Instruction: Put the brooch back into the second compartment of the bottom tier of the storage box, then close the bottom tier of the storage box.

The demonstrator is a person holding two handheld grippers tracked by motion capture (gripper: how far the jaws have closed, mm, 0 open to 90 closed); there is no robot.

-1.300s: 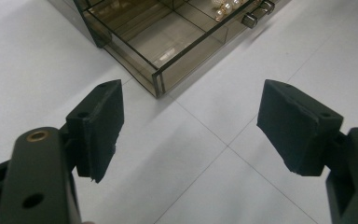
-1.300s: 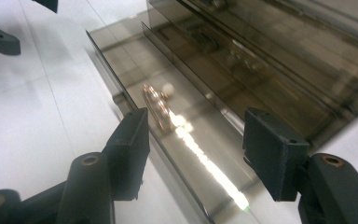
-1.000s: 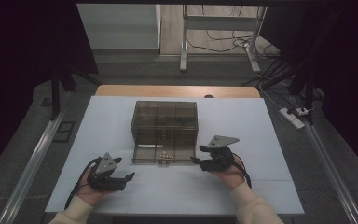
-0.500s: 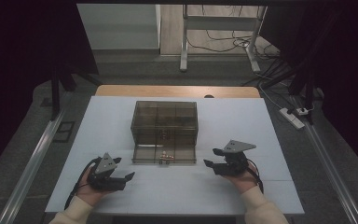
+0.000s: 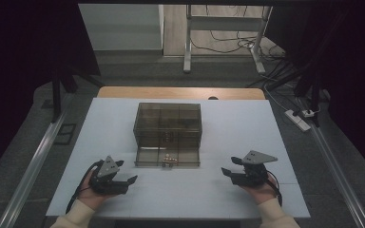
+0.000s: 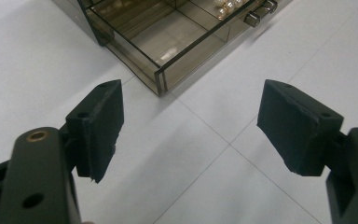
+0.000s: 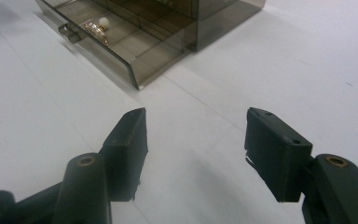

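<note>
Sliding away from the box goes the right gripper (image 5: 229, 174), out from beside the drawer's right corner toward the table's 4 o'clock corner, and its jaws have just been easing a touch wider with nothing between them. Over on the other side, the left gripper (image 5: 126, 181) hasn't budged; it sits at about 7 o'clock on the white table (image 5: 228, 123), resting in the person's left hand (image 5: 91, 194).

Both sets of jaws are released, spread apart over bare tabletop. From the left gripper view the pads (image 6: 101, 128) stand wide, framing the near corner of the open drawer (image 6: 168, 42) up at 12 o'clock. From the right gripper view the pads (image 7: 131, 149) are likewise parted and empty, with the drawer off at 11 o'clock.

And the smoky clear organizer box (image 5: 167, 124) stands at the centre of the table, its bottom drawer (image 5: 167, 157) pulled out toward the person. Inside that drawer, near the front wall by the small knobs (image 6: 260, 11), lies a little cluster of pearl and gold jewellery (image 5: 169, 158). The box sits between the two grippers, at about 1 o'clock from the left one and 10 o'clock from the right, apart from both.
</note>
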